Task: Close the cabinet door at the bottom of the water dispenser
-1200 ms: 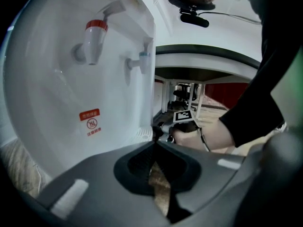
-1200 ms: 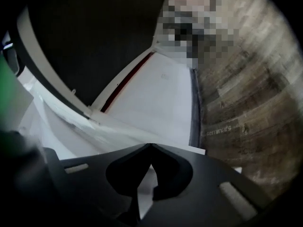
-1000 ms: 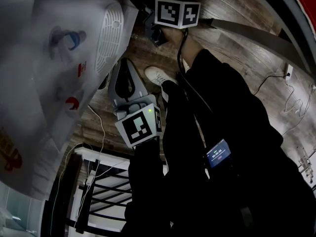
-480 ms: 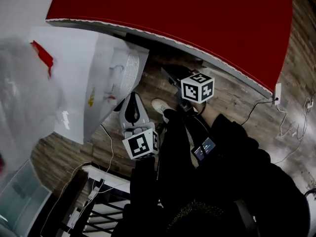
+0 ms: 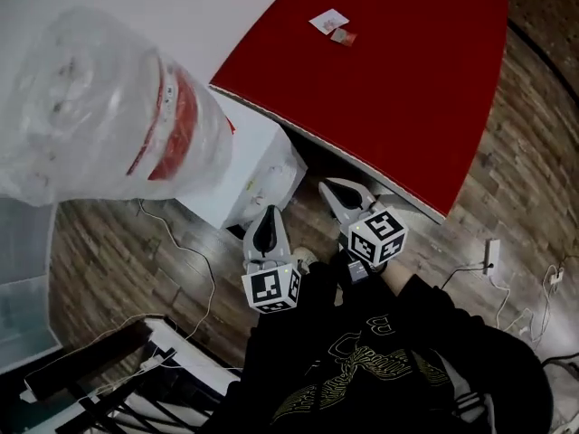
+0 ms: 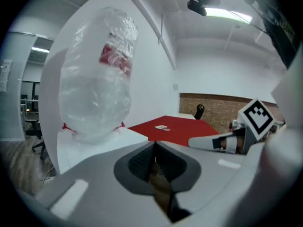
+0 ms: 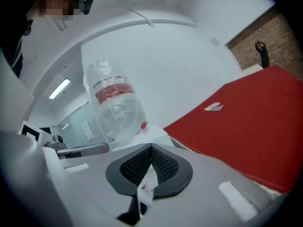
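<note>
The water dispenser [image 5: 255, 165] is a white box beside the red table, seen from above, with a plastic-wrapped bottle [image 5: 99, 107] on top. Its bottom cabinet door is hidden in every view. My left gripper [image 5: 268, 212] hangs near my body in front of the dispenser's corner, jaws shut and empty. Just to its right, my right gripper [image 5: 327, 187] is also shut and empty, pointing under the table's edge. The bottle [image 6: 97, 84] rises beyond my left gripper [image 6: 154, 144] in the left gripper view. In the right gripper view the bottle [image 7: 113, 103] stands past my right gripper [image 7: 151, 148].
A red table [image 5: 398, 80] with small cards [image 5: 330, 25] on it stands right of the dispenser. Cables [image 5: 194, 269] run over the wooden floor [image 5: 534, 152]. A dark metal rack [image 5: 118, 369] sits at lower left, and a power socket [image 5: 491, 254] lies on the floor at right.
The head view has swung up from the floor and the dispenser's side to its top and the red table. Both grippers have come closer together in front of me.
</note>
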Demonstrator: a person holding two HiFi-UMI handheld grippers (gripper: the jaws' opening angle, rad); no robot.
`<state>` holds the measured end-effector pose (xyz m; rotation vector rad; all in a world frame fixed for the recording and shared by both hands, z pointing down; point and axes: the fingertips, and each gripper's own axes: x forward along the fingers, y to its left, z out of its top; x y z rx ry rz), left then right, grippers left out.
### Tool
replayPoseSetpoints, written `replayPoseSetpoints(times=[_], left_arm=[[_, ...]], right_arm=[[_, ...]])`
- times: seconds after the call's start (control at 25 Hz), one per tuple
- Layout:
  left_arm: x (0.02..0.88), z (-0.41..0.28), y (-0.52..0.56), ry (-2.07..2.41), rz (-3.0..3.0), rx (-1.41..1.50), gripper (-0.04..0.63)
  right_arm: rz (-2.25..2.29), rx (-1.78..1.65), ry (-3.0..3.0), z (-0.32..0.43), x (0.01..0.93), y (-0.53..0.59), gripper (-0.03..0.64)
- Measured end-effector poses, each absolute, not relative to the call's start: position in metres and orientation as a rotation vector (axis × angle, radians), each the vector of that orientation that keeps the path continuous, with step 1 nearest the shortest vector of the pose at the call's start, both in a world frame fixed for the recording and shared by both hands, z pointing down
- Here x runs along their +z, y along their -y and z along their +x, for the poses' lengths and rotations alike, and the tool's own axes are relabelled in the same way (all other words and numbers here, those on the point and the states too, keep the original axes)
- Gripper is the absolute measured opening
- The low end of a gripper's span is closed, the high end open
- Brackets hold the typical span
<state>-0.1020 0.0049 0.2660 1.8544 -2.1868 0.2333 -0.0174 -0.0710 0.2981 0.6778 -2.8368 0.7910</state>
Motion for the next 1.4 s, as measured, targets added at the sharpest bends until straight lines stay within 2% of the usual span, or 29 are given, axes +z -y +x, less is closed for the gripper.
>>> replayPoseSetpoints(times=[0.24, 0.6, 0.96, 1.4], left_arm=[[0.186, -0.128, -0.015, 2.311, 1.873, 0.110, 0.008], [0.154, -0.161, -0.039, 2.376, 1.874, 0.046, 0.008], [0.137, -0.169, -0.042, 2.427, 1.894, -0.014, 0.008], [0.141, -0.163, -0.043, 2.390, 1.919, 0.006, 0.008]], right_arm=[[0.672, 0.579, 2.948, -0.034, 0.206, 0.060, -0.002], [0.716, 0.290, 3.030, -0.063, 0.136, 0.035, -0.002], [0.739, 0.153, 3.030, -0.079, 0.125, 0.023, -0.002], [0.751, 0.178, 3.029, -0.077, 0.130, 0.013, -0.002]])
